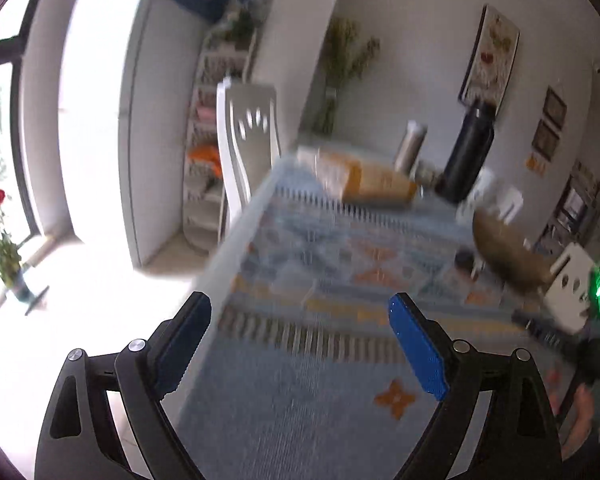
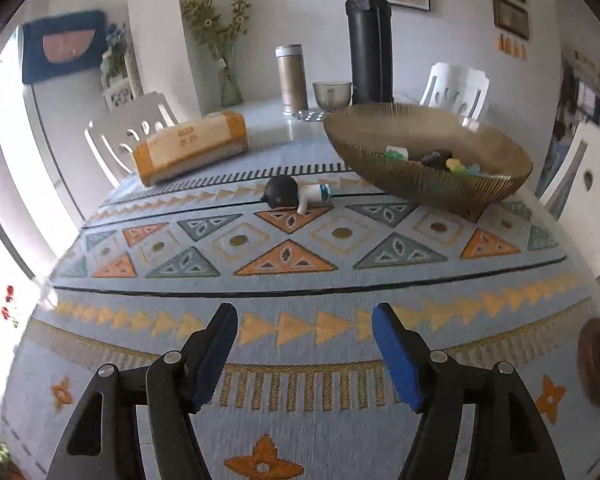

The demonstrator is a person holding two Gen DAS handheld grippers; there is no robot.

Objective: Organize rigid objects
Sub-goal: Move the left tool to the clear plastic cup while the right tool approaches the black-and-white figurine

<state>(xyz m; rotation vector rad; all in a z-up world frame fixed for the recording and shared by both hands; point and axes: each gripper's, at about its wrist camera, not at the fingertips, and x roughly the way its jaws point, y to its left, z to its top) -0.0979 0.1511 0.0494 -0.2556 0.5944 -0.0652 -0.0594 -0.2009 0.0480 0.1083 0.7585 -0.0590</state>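
Note:
A small toy figure [image 2: 296, 195] with a black head and white body lies on its side on the patterned tablecloth, left of a ribbed brown bowl [image 2: 416, 128]. The bowl holds several small toys [image 2: 440, 159]. My right gripper [image 2: 304, 356] is open and empty, low over the cloth, well short of the figure. My left gripper [image 1: 300, 344] is open and empty above the near left part of the table. That view is blurred; the bowl [image 1: 504, 248] shows at its right, and the other gripper's white body [image 1: 568, 292] beside it.
A yellow tissue pack [image 2: 192, 146] lies at the back left. A tan flask [image 2: 292, 76], a glass cup [image 2: 332, 94] and a tall black flask [image 2: 370, 40] stand at the back. White chairs [image 2: 458, 88] surround the table. A brown round object [image 2: 598, 360] sits at the right edge.

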